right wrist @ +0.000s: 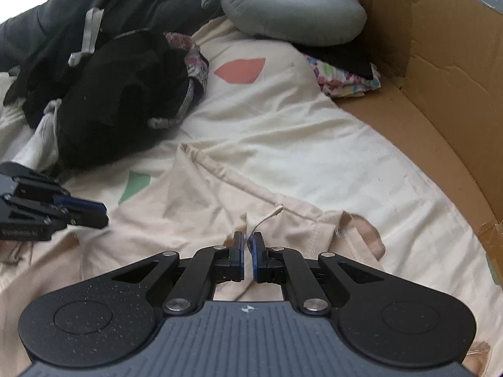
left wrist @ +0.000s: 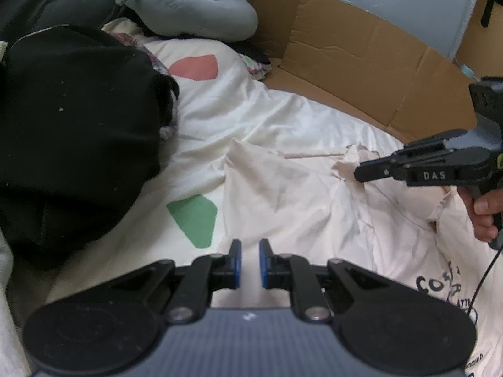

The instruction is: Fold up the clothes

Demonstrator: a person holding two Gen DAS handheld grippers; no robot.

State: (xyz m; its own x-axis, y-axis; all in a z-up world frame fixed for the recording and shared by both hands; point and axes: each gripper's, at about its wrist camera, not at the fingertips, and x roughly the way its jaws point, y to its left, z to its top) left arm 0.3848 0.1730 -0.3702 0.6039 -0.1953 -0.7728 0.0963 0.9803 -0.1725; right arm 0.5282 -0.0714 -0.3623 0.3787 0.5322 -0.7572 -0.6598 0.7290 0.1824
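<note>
While the cream shirt (right wrist: 195, 220) lies crumpled on the near part of the bed sheet (right wrist: 276, 132), our right gripper (right wrist: 247, 251) has its jaws clenched on a thin cord (right wrist: 267, 216) at the shirt's edge. Our left gripper (left wrist: 250, 260) hangs over the shirt's left side, jaws nearly closed with a narrow gap, and we see no cloth between them. To the far left sits a black garment (left wrist: 78, 119); a grey pillow (right wrist: 292, 15) rests at the far end, cardboard (right wrist: 440, 78) along the right.
</note>
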